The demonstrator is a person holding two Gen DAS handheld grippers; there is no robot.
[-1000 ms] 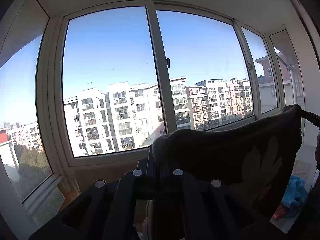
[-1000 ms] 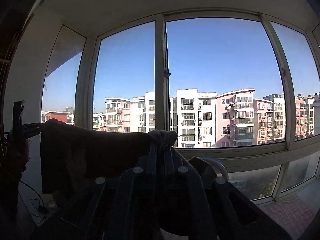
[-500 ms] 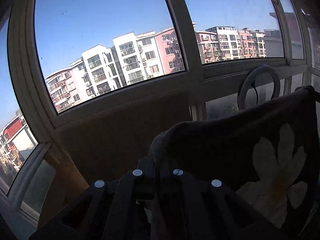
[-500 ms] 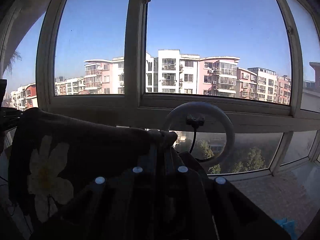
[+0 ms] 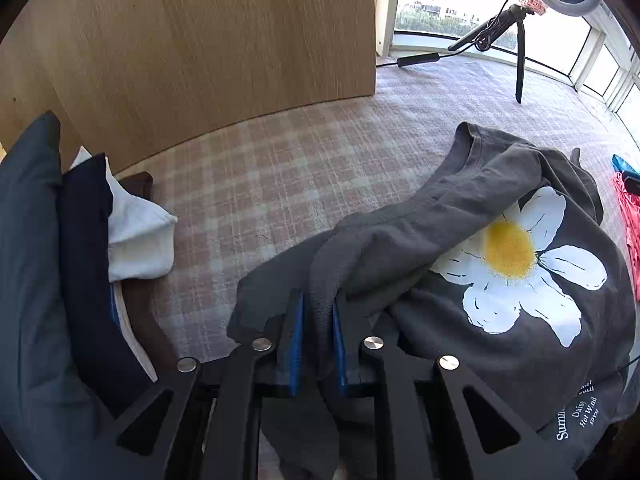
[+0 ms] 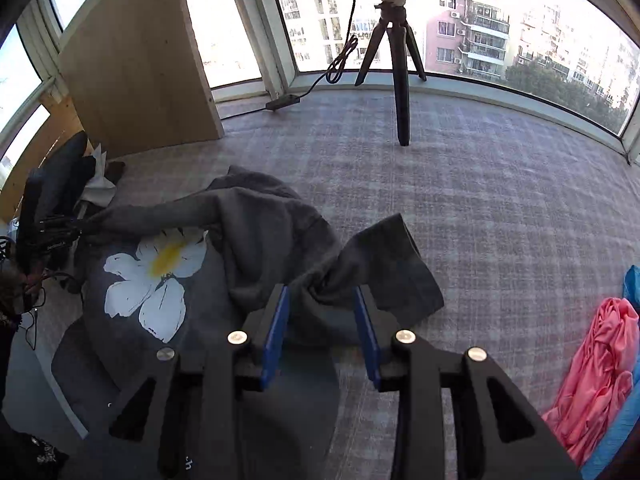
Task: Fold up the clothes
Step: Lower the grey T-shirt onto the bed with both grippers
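While both grippers point down at the floor, a dark grey T-shirt (image 5: 460, 240) lies crumpled on a pink-and-white checked carpet (image 5: 260, 184).

T-shirt look: charcoal cotton, with a large white daisy print (image 5: 520, 264) with a yellow centre; small white lettering sits near one edge.
T-shirt lie: bunched, not flat; a thick fold runs across the top of the daisy, and the ribbed neckline faces the far side.
Left gripper (image 5: 318, 312): jaws opening, only a narrow gap; a twisted ridge of the shirt fills it, and the blue pads look to be touching the cloth on both sides.
Right gripper (image 6: 320, 308): jaws opening, about halfway apart; a gathered sleeve sits between the blue pads, which stand clear of it.
To the left: a stack of folded clothes (image 5: 80, 248), dark blue and white, beside a wooden panel (image 5: 200, 52).
To the right: a pink garment (image 6: 592, 372) in a heap, apart from the shirt.
Background: a black tripod (image 6: 396, 64) by the windows.
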